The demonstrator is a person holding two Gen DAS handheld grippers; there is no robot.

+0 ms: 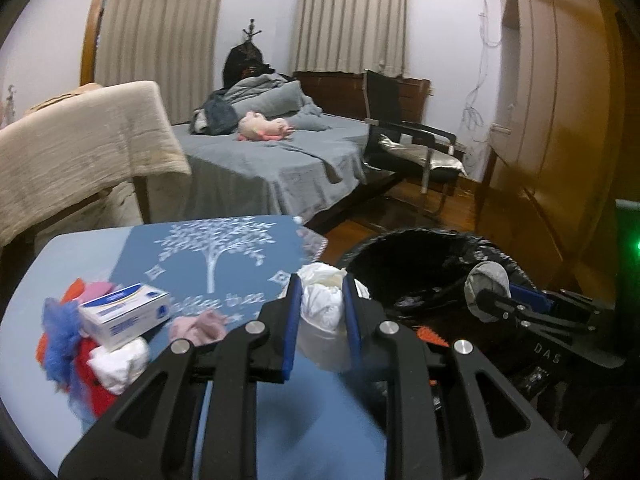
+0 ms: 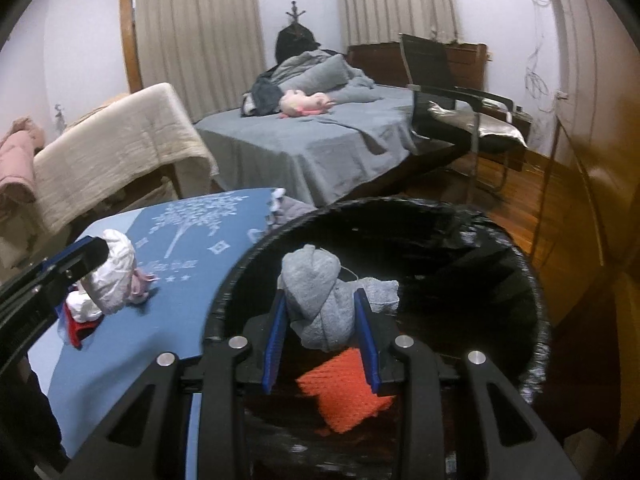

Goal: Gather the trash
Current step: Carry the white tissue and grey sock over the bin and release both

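My left gripper (image 1: 320, 304) is shut on a white crumpled wad (image 1: 322, 308) and holds it above the blue table (image 1: 316, 420), near the bin's left rim. It also shows in the right wrist view (image 2: 114, 276). My right gripper (image 2: 322, 312) is shut on a grey sock (image 2: 320, 296) and holds it over the open black-lined trash bin (image 2: 500, 240). An orange mesh piece (image 2: 344, 390) lies in the bin. On the table's left lie a white and blue box (image 1: 124, 314), a pink cloth (image 1: 196, 328), and a heap of red, white and blue scraps (image 1: 80, 360).
A blue mat with a white tree print (image 1: 212, 256) covers the table. Behind stand a bed (image 1: 264, 160), a towel-draped chair (image 1: 80, 144), a black chair (image 1: 408, 148) and a wooden wardrobe (image 1: 552, 100) on the right.
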